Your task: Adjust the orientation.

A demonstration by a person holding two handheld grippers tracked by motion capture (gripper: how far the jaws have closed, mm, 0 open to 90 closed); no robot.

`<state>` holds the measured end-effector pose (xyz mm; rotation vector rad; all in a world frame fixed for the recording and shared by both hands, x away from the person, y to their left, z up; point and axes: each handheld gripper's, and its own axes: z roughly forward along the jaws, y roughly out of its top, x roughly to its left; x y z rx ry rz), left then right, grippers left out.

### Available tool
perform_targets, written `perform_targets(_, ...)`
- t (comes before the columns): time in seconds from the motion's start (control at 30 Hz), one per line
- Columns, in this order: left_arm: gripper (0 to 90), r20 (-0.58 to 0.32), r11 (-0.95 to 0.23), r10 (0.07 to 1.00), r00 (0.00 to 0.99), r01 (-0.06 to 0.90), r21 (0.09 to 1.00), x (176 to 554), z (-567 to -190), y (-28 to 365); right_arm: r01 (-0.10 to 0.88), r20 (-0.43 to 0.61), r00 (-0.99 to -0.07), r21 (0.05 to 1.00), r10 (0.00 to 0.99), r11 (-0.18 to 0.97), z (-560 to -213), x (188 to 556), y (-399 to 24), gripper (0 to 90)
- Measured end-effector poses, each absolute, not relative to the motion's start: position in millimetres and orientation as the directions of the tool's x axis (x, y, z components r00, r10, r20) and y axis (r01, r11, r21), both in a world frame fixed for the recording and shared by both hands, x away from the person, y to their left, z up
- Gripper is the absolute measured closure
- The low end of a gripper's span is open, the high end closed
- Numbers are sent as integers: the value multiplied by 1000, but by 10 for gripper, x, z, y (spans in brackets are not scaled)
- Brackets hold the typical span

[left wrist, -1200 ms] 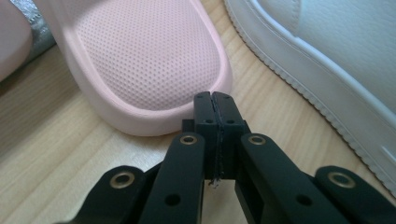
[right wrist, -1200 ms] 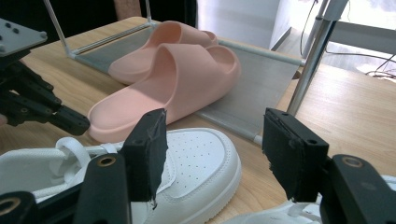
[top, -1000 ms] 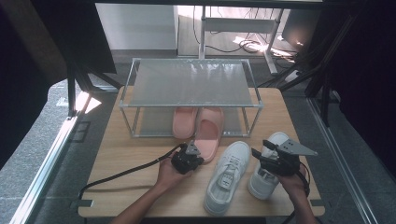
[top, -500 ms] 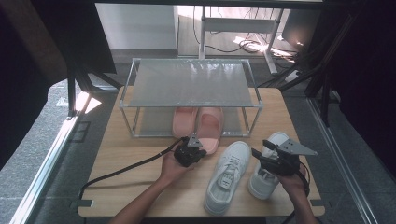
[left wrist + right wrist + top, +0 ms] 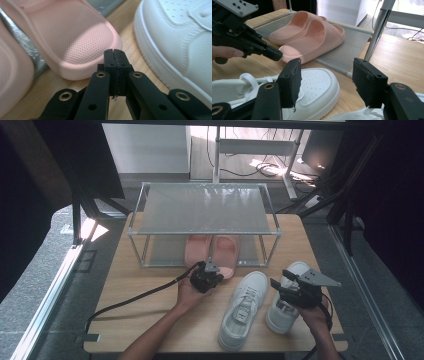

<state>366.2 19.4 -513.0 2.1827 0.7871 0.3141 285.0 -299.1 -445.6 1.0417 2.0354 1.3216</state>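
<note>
Since a second ago, the left gripper (image 5: 212, 268) has slid forward across the table (image 5: 130, 290) and now sits with its tip right at the near end of the pink slipper (image 5: 226, 254). Biggest of all is the wooden table, and on it stands a metal shoe rack (image 5: 205, 209) with a flat grey top shelf and a low shelf under it. Two pink slippers lie side by side on the low shelf, with their near ends sticking out toward the person. The other pink slipper (image 5: 198, 250) sits to the left of the first one and they touch. Nearer the person are two white shoes. One white shoe (image 5: 244, 309) lies in the middle of the table, just beside the left gripper. The second white shoe (image 5: 285, 305) is to its right, under the right gripper (image 5: 278, 286). In the left gripper view, the two black jaws of the left gripper are pressed tight together with nothing between them, and their tip is just at the edge of the pink slipper. In the right gripper view, the right gripper's jaws stand wide apart and hold nothing, with the toe of the white shoe showing just behind them.
</note>
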Motion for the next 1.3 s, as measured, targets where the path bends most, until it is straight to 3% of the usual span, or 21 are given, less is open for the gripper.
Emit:
perform_targets(0.33, 900, 27, -524, 641, 767, 411, 746, 3739, -5140, 80, 332, 0, -583, 913, 812, 238, -4460, 2854, -2999, 415)
perform_targets(1.3, 900, 1, -477, 684, 729, 447, 757, 3975, -5192, 82, 333, 1, -581, 913, 814, 237, -4463, 2851, -3006, 415)
